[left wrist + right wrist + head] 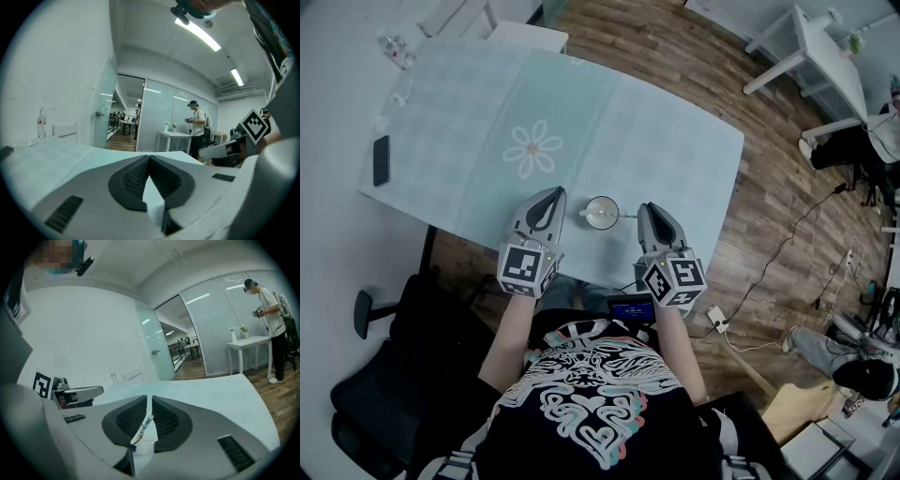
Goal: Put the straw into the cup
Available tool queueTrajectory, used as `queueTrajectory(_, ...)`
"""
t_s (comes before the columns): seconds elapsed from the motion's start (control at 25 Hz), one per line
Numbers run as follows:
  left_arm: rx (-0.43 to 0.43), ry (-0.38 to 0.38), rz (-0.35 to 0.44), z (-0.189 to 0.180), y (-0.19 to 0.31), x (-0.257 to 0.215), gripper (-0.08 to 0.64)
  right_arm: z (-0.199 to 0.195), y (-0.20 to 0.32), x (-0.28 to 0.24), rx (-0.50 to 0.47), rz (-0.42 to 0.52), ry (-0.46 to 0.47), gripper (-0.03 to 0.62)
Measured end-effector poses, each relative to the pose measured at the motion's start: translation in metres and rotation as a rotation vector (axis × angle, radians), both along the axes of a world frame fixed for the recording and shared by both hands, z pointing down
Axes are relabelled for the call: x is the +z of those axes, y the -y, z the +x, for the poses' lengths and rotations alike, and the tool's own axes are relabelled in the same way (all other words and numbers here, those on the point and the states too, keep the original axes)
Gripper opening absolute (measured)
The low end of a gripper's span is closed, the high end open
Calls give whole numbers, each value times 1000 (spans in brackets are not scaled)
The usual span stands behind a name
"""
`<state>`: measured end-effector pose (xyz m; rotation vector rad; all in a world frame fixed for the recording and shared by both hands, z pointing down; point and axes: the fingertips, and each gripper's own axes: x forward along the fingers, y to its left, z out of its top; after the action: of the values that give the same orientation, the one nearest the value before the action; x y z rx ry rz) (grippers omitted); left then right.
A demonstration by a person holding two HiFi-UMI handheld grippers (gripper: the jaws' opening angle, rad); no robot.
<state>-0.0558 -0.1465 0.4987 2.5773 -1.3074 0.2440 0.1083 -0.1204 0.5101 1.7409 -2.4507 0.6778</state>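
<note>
An office: glass partition walls point(157, 117), white desks point(820, 37), a black swivel chair point(375, 394).

Small white round cup point(601, 213) upright near the front edge of my pale green table point(675, 141), thin white blue-striped straw point(143, 427) tilted, lower end at the cup, whether inside I can't tell

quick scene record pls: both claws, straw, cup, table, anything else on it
left claw: shut, nothing between jaws
right claw: shut on white blue-striped straw
white round cup: upright on table, between the two claws, straw not yet in it
pale green flower-print table: holds cup
black phone: flat near table's left edge
</note>
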Motion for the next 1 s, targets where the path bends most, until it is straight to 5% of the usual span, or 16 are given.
queueTrajectory(0.44,-1,4,8,0,2,-4,0,7,3,-9,32,37,-21,31)
queueTrajectory(1.0,14,15,27,3,3,-11,0,-5,0,-27,-7,151,-204,21)
